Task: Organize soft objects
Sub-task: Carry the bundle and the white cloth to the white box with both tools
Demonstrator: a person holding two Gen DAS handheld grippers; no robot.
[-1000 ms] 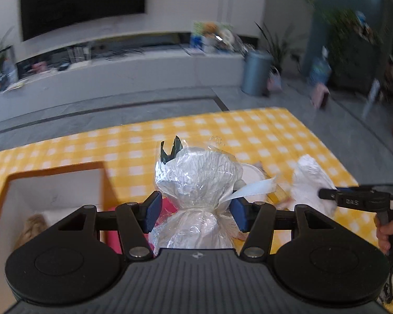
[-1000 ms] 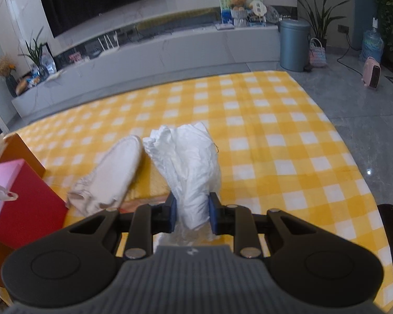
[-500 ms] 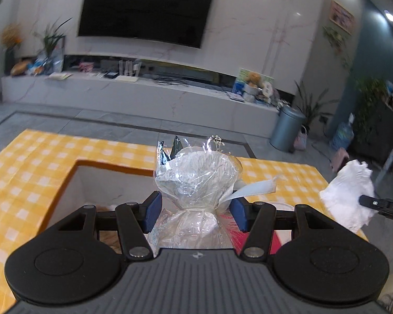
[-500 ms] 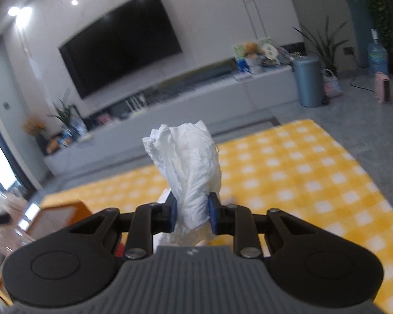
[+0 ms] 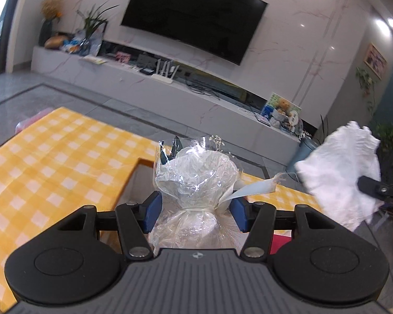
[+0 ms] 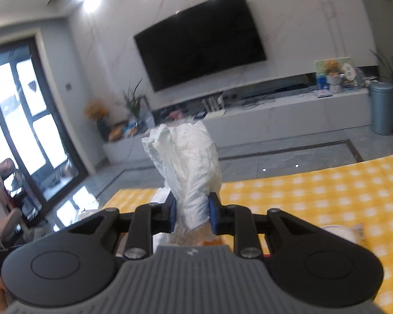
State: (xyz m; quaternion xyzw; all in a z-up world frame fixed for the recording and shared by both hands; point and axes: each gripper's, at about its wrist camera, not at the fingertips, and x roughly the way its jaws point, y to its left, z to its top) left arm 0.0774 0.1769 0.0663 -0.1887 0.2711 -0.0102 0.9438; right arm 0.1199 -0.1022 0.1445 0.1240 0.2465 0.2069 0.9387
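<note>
My left gripper (image 5: 195,214) is shut on a clear cellophane bag (image 5: 196,178) tied at the neck with a pale ribbon, and holds it upright above the open orange-rimmed box (image 5: 133,180). My right gripper (image 6: 192,216) is shut on a crumpled white cloth (image 6: 188,162) and holds it high above the yellow checked tablecloth (image 6: 327,188). The same white cloth (image 5: 340,178) and a right fingertip (image 5: 372,187) show at the right of the left wrist view.
The box sits in the yellow checked table (image 5: 52,162). A pink box edge (image 5: 280,240) shows under the left gripper. A white soft item (image 6: 338,233) lies on the cloth at the right. A TV wall and low cabinet (image 5: 170,83) stand behind.
Both grippers have lifted and tilted up with their loads. The left one has swung left over the box. The right gripper with the white cloth has come closer to the left one.
</note>
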